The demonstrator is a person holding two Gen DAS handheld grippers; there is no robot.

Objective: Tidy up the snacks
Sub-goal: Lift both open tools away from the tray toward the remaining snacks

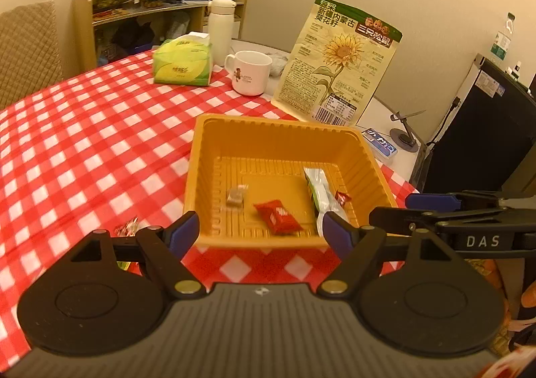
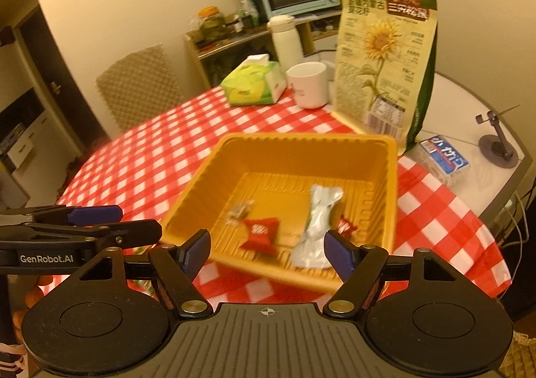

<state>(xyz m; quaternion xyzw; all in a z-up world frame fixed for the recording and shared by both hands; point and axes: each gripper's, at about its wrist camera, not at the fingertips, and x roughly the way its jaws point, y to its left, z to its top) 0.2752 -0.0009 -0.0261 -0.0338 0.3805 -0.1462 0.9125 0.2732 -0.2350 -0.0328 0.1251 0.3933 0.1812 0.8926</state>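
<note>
An orange plastic tray (image 1: 288, 140) (image 2: 392, 177) stands on the red-checked tablecloth. In it lie a red snack packet (image 1: 278, 215) (image 2: 261, 233), a long silver-green packet (image 1: 320, 192) (image 2: 316, 227), a small red candy (image 1: 342, 197) (image 2: 346, 226) and a small clear-wrapped sweet (image 1: 235, 196) (image 2: 239, 210). A wrapped candy (image 1: 126, 228) lies on the cloth left of the tray. My left gripper (image 1: 259, 234) is open and empty just before the tray's near rim. My right gripper (image 2: 266, 250) is open and empty at the near rim too.
Behind the tray stand a sunflower-seed bag (image 1: 338, 63) (image 2: 385, 59), a white mug (image 1: 249, 71), a green tissue pack (image 1: 182, 61) and a white flask (image 1: 219, 29). A blue-white box (image 1: 380, 143) and a small stand (image 1: 405, 130) sit right. A chair (image 1: 30, 49) is left.
</note>
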